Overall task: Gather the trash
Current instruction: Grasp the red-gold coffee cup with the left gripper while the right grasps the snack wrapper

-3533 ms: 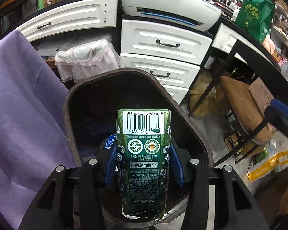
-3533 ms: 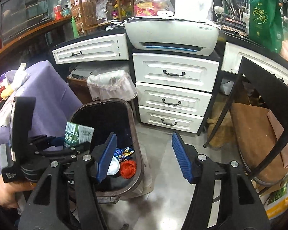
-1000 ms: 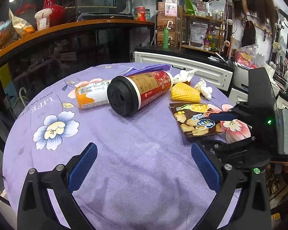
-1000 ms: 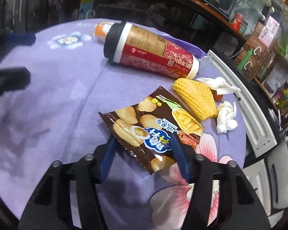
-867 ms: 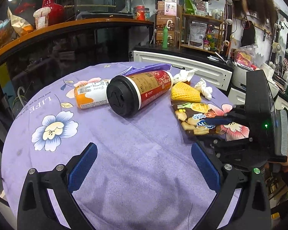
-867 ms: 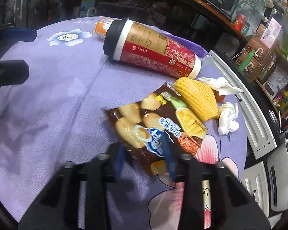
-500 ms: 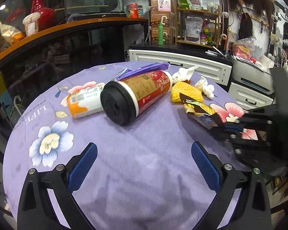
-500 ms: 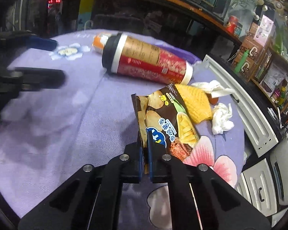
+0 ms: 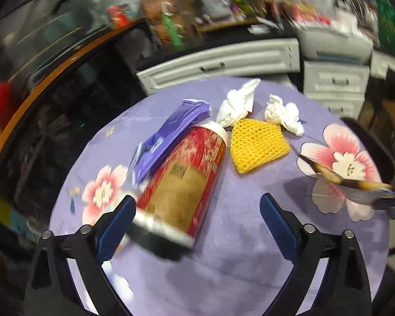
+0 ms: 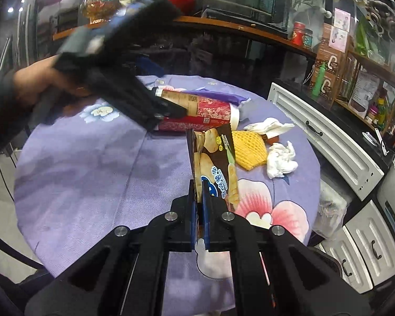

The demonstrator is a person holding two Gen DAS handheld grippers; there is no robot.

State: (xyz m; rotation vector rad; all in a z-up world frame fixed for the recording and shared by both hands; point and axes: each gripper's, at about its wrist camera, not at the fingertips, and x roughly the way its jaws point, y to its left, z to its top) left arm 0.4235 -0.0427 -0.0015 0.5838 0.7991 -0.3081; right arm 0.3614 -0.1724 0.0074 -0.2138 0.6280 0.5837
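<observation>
Snack bag (image 10: 215,158) is clamped between the closed jaws of the right gripper (image 10: 199,192) and lifted clear of the purple floral tablecloth (image 10: 92,173). The bag is held by its near end and stands on edge, its long axis running away from the gripper toward the far side of the table, its printed face turned to the right of the right wrist view. In the left wrist view the same bag (image 9: 347,181) shows nearly edge-on at the right border, above a pink flower print.

Left gripper (image 9: 194,218) has its jaws spread wide, though they have just been closing slightly; the pads press on nothing. The tall paper cup (image 9: 181,184) lies on its side between the blue pads (image 9: 115,226), nearer the left one. The cup's long axis runs from its black-lidded end, close to the gripper, up and slightly right to its white base end. This view is motion-blurred, so contact between the left pad and the cup cannot be determined. In the right wrist view a hand (image 10: 36,84) holds this gripper over the lidded end of the cup (image 10: 200,110).

A purple wrapper (image 9: 168,137) rests along the cup's left side. Beyond the cup's base lie a yellow foam net (image 9: 255,144) and two crumpled white tissues (image 9: 284,115), the net touching both. White drawer fronts (image 9: 223,63) stand behind the table.
</observation>
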